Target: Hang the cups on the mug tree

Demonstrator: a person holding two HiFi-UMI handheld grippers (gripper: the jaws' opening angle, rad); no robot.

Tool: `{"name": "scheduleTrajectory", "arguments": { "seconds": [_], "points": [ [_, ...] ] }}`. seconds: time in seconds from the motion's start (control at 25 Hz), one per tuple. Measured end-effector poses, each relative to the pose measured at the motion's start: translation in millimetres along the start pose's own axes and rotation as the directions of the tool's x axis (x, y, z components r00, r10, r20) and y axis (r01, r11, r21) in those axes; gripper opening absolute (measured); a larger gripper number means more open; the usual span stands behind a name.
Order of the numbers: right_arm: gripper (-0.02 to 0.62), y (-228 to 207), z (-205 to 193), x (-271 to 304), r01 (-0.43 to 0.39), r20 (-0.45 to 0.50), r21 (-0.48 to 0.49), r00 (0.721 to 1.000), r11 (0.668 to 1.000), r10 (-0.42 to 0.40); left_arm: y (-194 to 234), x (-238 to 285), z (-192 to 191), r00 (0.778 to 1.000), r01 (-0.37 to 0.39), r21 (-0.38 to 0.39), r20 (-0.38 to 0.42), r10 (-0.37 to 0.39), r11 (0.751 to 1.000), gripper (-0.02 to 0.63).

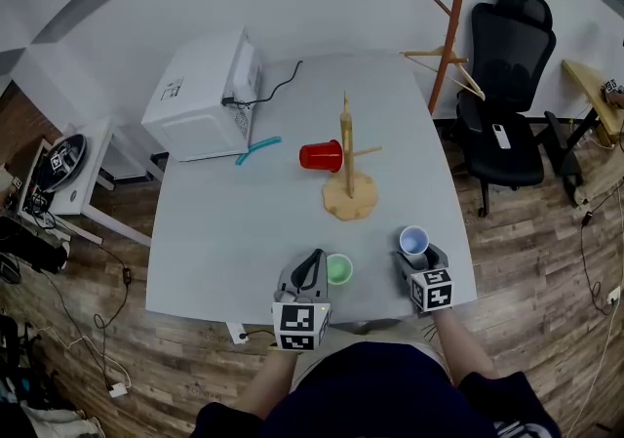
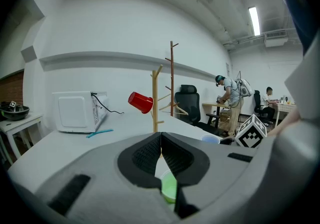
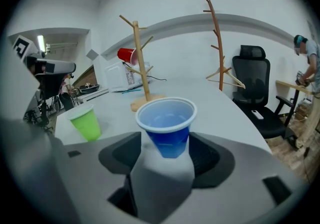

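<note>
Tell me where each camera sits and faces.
Head view: on the person's head, looking down at the table; left gripper and right gripper show.
Left gripper view: on the left gripper, facing the mug tree; its shut jaws show.
Right gripper view: on the right gripper, facing the blue cup between its open jaws.
Both gripper views share red cup and green cup.

The left gripper (image 1: 314, 257) and the right gripper (image 1: 414, 253) share one build: smooth grey moulded shells with rounded shoulders, and black ribbed pads (image 2: 145, 155) lining the inner faces of the jaws. Each carries a white cube (image 1: 300, 325) printed with black square markers (one pattern per face). The person wears a dark navy top (image 1: 370, 392) with sleeves (image 1: 512, 407) of the same colour.
</note>
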State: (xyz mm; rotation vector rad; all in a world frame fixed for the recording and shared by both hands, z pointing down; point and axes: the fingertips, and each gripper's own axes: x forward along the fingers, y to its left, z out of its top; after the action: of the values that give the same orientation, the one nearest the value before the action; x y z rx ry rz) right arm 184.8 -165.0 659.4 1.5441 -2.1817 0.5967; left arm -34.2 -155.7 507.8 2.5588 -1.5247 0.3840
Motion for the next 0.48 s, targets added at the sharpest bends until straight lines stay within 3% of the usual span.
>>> {"name": "scheduleTrajectory", "arguments": {
  "seconds": [0.48],
  "points": [
    [0.272, -4.4, 0.5, 8.0, 0.037, -0.054, -0.019, 0.998, 0.999, -0.037, 6.9, -11.7, -4.6, 0.999, -0.041, -0.02, -0.003, 0.041, 0.999, 0.02]
  ]
}}
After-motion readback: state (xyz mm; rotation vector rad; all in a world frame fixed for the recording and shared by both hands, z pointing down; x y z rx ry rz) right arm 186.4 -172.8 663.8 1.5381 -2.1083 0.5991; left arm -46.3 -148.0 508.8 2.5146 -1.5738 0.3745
